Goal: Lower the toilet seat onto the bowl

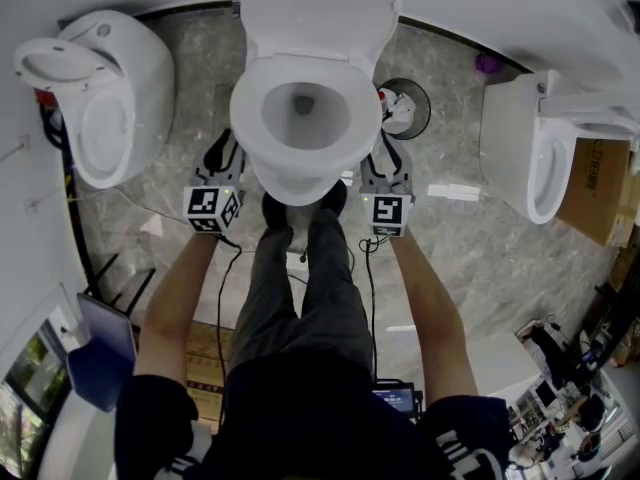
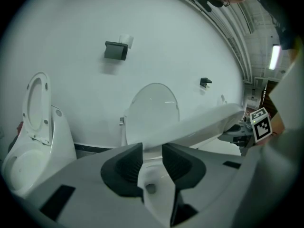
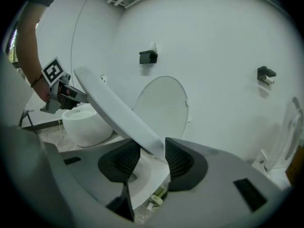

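The white toilet seat (image 1: 250, 118) hangs slightly tilted, a little above the bowl (image 1: 295, 183). Its lid (image 1: 315, 8) stands up against the wall. My left gripper (image 1: 226, 150) is at the seat's left side, and in the left gripper view (image 2: 152, 151) the pads close on the edge of the seat (image 2: 204, 125). My right gripper (image 1: 384, 153) is at the seat's right side. In the right gripper view (image 3: 153, 158) the seat (image 3: 114, 108) runs down between the jaws, against one pad with a gap at the other.
A second toilet (image 1: 110, 98) stands at the left and a third (image 1: 540, 158) at the right beside a cardboard box (image 1: 600, 188). A round black fitting (image 1: 405, 108) lies on the floor right of the bowl. The person's legs (image 1: 300, 268) stand before the bowl, with cables on the floor.
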